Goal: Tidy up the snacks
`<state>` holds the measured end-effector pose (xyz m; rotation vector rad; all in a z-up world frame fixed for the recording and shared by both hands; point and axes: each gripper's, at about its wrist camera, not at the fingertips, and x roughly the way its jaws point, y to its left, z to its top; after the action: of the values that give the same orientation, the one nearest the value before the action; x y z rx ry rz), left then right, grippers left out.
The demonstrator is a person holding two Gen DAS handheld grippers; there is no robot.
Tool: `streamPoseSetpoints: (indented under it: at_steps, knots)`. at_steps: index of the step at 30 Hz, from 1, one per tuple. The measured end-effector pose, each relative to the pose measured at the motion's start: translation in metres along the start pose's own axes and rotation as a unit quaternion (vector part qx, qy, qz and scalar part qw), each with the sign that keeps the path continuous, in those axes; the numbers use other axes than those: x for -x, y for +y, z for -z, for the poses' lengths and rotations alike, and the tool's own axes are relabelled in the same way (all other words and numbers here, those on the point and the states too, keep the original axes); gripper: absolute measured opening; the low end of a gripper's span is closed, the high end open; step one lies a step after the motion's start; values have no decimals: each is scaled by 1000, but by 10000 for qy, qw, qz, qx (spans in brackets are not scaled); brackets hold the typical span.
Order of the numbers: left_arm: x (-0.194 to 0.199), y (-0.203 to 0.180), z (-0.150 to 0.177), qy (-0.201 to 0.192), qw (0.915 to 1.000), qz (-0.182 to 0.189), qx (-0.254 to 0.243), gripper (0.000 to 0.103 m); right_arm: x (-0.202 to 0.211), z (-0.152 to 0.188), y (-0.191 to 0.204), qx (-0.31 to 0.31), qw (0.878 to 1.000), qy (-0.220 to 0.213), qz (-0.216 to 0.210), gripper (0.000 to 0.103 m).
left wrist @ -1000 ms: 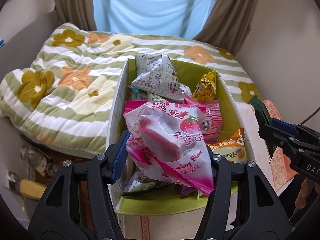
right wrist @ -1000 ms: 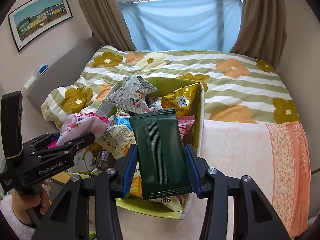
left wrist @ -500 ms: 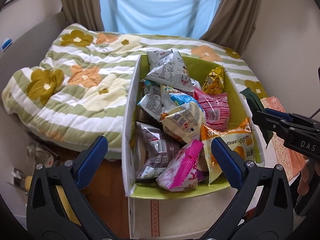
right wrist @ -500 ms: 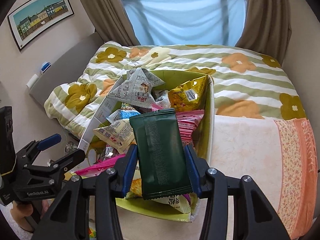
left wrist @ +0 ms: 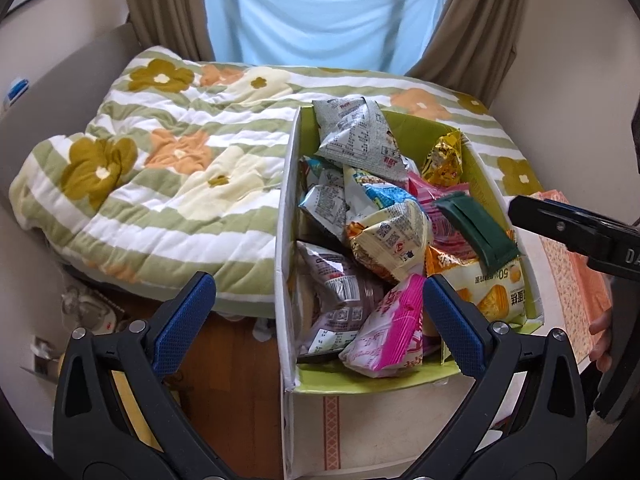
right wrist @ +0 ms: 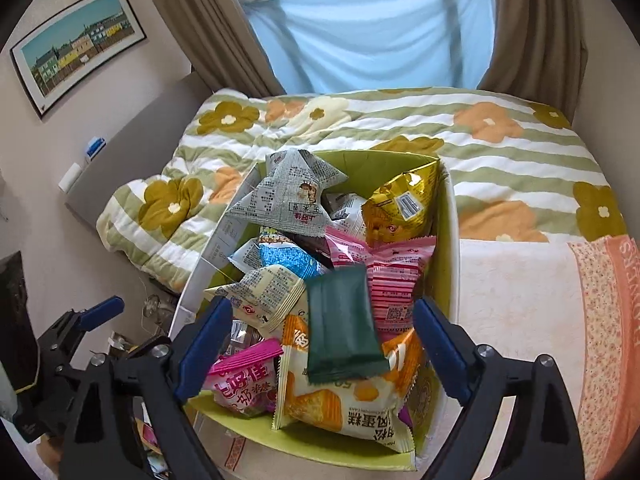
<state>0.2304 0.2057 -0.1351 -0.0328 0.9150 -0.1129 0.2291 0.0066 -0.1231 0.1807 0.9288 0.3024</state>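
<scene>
**Snack box nearly full, both grippers empty**

The snack box (right wrist: 450, 240), green-lined card standing against the flowered quilt (left wrist: 168, 168), is the landmark here. It looks stiff enough to keep its shape, but with open flaps; if it had to be moved I would take it by a side wall, not a flap.

Inside it, heaped to the rim, lie puffed foil and plastic packets. All look light, crinkly and slippery, and the air-filled ones would probably squash or burst under a hard squeeze. The orange-and-white cake bag (right wrist: 344, 396) lies at the box's near end, the biggest there; its crimped end seam looks the safest hold. On top of it lies the dark green packet (right wrist: 340, 324), flat and fairly stiff, free of both pads; I'd take it across its narrow width. The pink packet (left wrist: 394, 328) leans in the near left corner of the box.

The right gripper (right wrist: 320, 348) hovers above the box's near end, its jaws opening with nothing pinched. The left gripper (left wrist: 316, 320) stands spread wide over the box's near left wall, empty.
</scene>
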Motion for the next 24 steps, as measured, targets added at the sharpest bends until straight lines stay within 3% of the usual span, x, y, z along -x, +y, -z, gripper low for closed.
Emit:
streamPoseSetpoints:
  at_steps: [6,13,18,24]
  knots:
    - [3,-6,1,-75,9998,117,-129,102,11,12,-2,-77,9996,-37,284,90]
    - [45,-28,7,-397,9990,-41,-219,103,47,22,-2,-55,9992,-306,245,90]
    - [93,-58,21,-727,9969,-160,-235,103,95,35,-11,44,9978,-623,224,90]
    - [158,-105,52,-1170,9923,-255,-319,103,174,68,-24,263,9924,-1100,480,90]
